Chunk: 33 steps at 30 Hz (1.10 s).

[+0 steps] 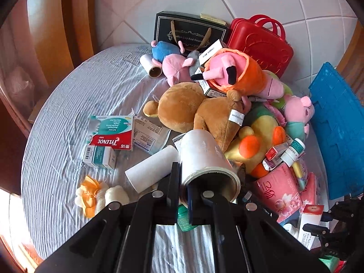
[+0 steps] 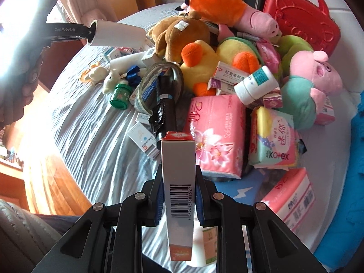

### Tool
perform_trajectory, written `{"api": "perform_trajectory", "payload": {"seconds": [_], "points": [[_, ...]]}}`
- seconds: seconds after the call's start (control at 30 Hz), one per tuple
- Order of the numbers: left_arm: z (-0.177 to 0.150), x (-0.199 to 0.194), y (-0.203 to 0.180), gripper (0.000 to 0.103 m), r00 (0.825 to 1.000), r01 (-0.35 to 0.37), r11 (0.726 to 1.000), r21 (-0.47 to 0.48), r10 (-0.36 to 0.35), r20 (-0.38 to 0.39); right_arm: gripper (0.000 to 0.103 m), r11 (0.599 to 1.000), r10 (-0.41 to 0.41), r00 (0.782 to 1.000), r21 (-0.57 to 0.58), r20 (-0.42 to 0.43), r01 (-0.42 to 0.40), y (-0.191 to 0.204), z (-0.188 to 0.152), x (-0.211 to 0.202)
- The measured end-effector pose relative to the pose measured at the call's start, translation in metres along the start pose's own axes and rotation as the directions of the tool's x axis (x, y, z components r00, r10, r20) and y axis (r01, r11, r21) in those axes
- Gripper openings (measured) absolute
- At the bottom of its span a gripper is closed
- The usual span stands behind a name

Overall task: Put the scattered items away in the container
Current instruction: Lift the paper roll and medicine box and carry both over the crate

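Left gripper (image 1: 182, 195) fingers pinch light, crushable paper roll (image 1: 204, 157) by its rim; right gripper (image 2: 179, 195) clamps stiff, light carton (image 2: 178, 182) mid-body.

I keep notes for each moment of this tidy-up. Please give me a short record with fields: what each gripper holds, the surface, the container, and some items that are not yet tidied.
left gripper: shut on the wall of a white roll, one finger inside its open end
right gripper: shut on a tall white carton with a barcode and a red top
surface: bed with striped sheet
container: blue basket, at the right edge
items not yet tidied: Tylenol box, brown plush bear, pink tissue pack, Kotex pack, green jar
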<state>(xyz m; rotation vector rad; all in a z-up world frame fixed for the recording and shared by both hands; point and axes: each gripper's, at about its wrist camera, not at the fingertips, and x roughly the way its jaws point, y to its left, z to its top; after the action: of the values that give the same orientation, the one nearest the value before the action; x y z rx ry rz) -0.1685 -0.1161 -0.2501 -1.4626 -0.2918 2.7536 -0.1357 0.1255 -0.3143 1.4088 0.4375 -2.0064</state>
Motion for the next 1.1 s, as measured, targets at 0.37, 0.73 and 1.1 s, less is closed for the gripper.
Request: {"api": "perform_trajectory", "payload": {"seconds": [0.37, 0.73, 1.1], "points": [[0.018, -0.043, -0.046, 0.005, 0.996, 0.014, 0.999, 0.040, -0.017, 0.082, 0.022, 0.998, -0.039, 0.995, 0.055, 0.092, 0.034, -0.041, -0.009, -0.052], [0.038, -0.084, -0.113, 0.005, 0.983, 0.054, 0.993, 0.106, -0.071, 0.169, 0.022, 0.992, -0.091, 0.974, 0.102, 0.206, 0.071, -0.078, -0.019, -0.114], [0.055, -0.120, -0.184, 0.005, 0.961, 0.097, 0.981, 0.171, -0.137, 0.240, 0.022, 0.985, -0.139, 0.938, 0.142, 0.317, 0.097, -0.111, -0.029, -0.178]]}}
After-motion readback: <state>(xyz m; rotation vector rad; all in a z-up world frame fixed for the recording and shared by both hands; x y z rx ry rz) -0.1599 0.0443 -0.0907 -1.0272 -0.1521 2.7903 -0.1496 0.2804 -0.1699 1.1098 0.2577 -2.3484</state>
